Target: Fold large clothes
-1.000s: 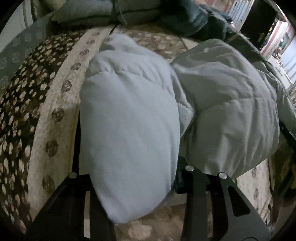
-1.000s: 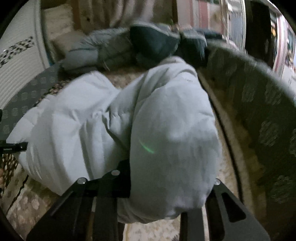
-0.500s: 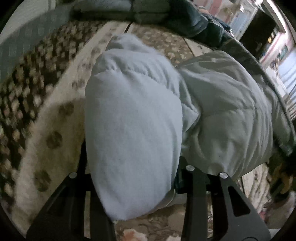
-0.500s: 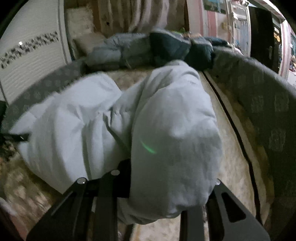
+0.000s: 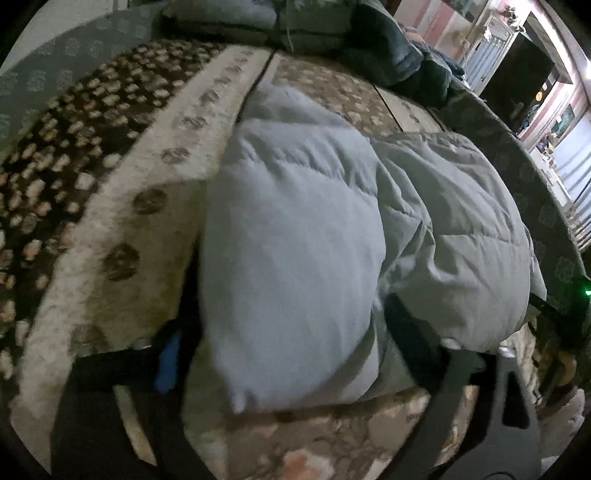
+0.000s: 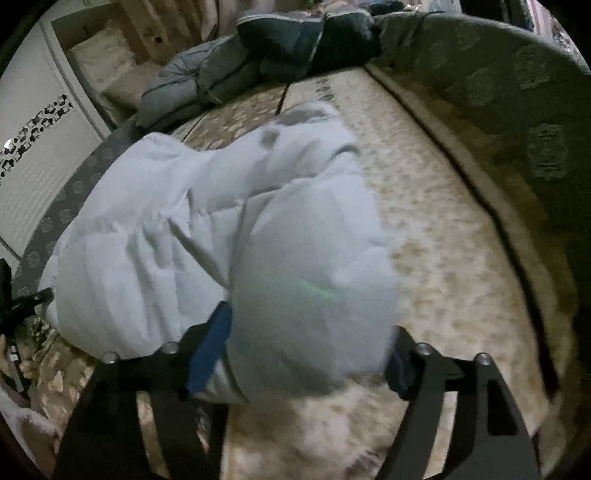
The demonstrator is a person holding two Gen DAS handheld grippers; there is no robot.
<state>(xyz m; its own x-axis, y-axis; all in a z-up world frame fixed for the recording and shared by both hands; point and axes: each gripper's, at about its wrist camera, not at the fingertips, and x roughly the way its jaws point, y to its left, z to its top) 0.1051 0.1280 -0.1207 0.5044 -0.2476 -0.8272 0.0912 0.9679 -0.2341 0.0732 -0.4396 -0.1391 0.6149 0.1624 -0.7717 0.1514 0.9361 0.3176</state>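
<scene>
A pale grey-blue puffer jacket [image 5: 332, 229] lies folded in a thick bundle on the patterned bed cover [image 5: 122, 192]. My left gripper [image 5: 284, 354] has its jaws spread wide around the near end of the jacket's left fold, blue pads showing, fingertips hidden behind the fabric. In the right wrist view the jacket [image 6: 207, 236] fills the middle. My right gripper [image 6: 306, 350] likewise stands wide open around the jacket's right end, which bulges between the fingers.
Dark blue and grey folded jackets [image 5: 332, 33] are piled at the far end of the bed [image 6: 280, 48]. A padded grey bed surround [image 6: 517, 122] runs along the right. A white cabinet [image 6: 40, 155] stands at the left.
Both grippers' jaws have spread from gripping the jacket ends to wide open, and the bundle has settled lower onto the bed cover. Both cameras have pulled back slightly.
</scene>
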